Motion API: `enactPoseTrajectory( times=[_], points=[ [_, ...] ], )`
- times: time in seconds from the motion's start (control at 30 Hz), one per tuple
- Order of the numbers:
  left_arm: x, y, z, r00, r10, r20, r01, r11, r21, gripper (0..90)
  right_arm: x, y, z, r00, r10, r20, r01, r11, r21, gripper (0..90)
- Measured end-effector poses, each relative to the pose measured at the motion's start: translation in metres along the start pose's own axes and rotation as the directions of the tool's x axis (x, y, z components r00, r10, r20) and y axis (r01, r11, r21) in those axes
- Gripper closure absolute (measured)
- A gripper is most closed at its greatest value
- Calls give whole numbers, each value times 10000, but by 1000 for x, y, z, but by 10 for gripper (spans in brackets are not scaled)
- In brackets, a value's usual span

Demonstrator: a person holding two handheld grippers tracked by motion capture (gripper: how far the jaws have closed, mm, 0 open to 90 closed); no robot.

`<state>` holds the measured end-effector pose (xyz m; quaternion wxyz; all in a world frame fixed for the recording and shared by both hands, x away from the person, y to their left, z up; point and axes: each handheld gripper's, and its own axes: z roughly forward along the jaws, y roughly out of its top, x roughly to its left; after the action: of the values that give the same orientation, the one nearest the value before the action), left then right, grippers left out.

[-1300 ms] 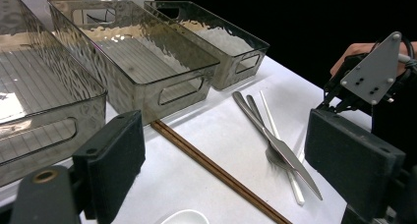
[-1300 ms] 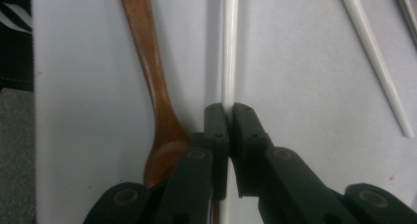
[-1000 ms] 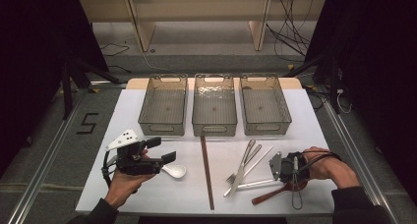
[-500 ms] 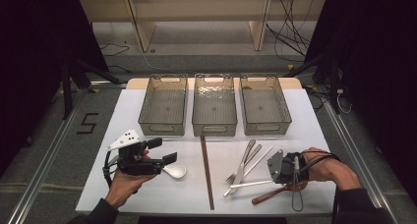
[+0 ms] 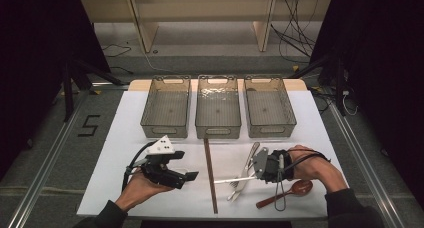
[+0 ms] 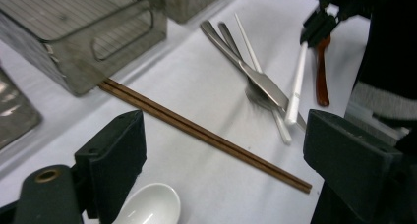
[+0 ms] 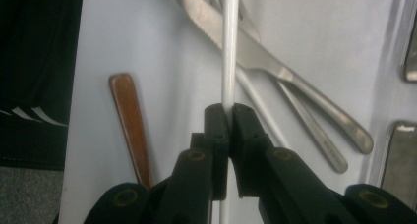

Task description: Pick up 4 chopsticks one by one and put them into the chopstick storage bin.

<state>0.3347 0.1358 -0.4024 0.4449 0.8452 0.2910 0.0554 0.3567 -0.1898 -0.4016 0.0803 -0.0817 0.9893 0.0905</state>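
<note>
My two grippers have black jaws, the left gripper (image 5: 189, 176) carrying a pale grey three-cornered plate (image 5: 161, 146) dotted with dark holes, and the right gripper (image 7: 227, 117) pinching a plain white chopstick (image 7: 229, 42). On the white table sheet (image 5: 125, 133) I see a pair of dark brown wooden chopsticks (image 6: 206, 133), a glossy white ceramic spoon (image 6: 150, 208), a silver steel knife (image 6: 248, 71) and fork (image 7: 307, 126), and a reddish-brown wooden spoon (image 5: 291, 190). The three see-through plastic bins (image 5: 218, 108) are smoky grey, and a black figure 5 (image 5: 89, 125) marks the grey floor.
</note>
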Motion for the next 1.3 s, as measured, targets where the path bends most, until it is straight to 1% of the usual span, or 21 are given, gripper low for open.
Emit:
enactPoseTrajectory(
  times=[0.03,0.07,0.1,0.13,0.23,0.27,0.37,0.4,0.53,0.57,0.6,0.73,0.8,0.83,0.87,0.97,1.0,1.03,1.17,1.23,1.3],
  points=[
    [0,0,0,10000,0,0,0,10000,0,158,-1,3,0,10000,-86,4,86,10000,13,867],
    [-4,2,6,9998,150,91,-153,9993,333,159,-2,5,0,9998,-200,36,200,9998,14,866],
    [-6,3,10,9995,279,127,-285,9983,513,160,-3,7,1,9997,-230,60,230,9997,-3,866],
    [-8,4,13,9991,401,167,-411,9968,686,164,-3,10,1,9999,-148,46,148,9999,59,866],
    [-13,6,22,9968,728,337,-762,9906,1139,175,-2,16,1,9997,-246,49,245,9996,164,867],
    [-15,7,24,9962,772,395,-817,9886,1266,179,-2,18,2,9995,-302,80,301,9995,96,866],
    [-17,8,30,9941,910,590,-990,9835,1515,188,-2,24,3,9994,-350,29,349,9991,254,866],
    [-18,8,32,9933,972,630,-1061,9817,1581,193,-3,25,4,9991,-425,96,423,9990,158,866],
    [-22,10,39,9887,1205,891,-1351,9741,1816,226,-3,30,4,9990,-453,46,451,9985,308,866],
    [-22,10,39,9887,1205,891,-1351,9741,1816,233,-3,31,5,9990,-443,101,440,9987,260,866],
    [-24,10,42,9868,1324,936,-1486,9693,1960,240,-3,31,5,9990,-432,119,428,9987,271,866],
    [-26,11,47,9812,1669,972,-1846,9584,2175,282,-4,33,5,9995,-300,91,296,9990,328,866],
    [-28,11,51,9790,1774,1005,-1959,9549,2230,306,-4,34,5,9995,-311,82,307,9987,399,866],
    [-28,11,51,9790,1774,1005,-1959,9549,2230,318,-4,34,5,9995,-311,82,307,9987,399,866],
    [-28,12,53,9757,1896,1102,-2109,9488,2350,344,-5,34,5,9994,-320,137,315,9989,353,866],
    [-29,13,54,9746,1895,1196,-2135,9474,2384,415,-5,35,6,9992,-349,174,344,9990,270,866],
    [-30,14,55,9713,2004,1285,-2269,9426,2448,422,-5,36,6,9991,-376,178,371,9990,265,866],
    [-31,14,56,9708,1990,1336,-2269,9427,2446,427,-4,36,6,9993,-335,150,330,9990,292,866],
    [-33,15,61,9668,2094,1466,-2423,9334,2645,456,-3,39,6,9990,-389,204,382,9987,343,865],
    [-34,15,62,9656,2065,1582,-2434,9318,2694,489,-2,41,6,9989,-445,165,438,9982,417,866],
    [-34,16,63,9629,2149,1633,-2537,9272,2755,514,-2,42,7,9986,-492,207,484,9982,360,866]
  ],
)
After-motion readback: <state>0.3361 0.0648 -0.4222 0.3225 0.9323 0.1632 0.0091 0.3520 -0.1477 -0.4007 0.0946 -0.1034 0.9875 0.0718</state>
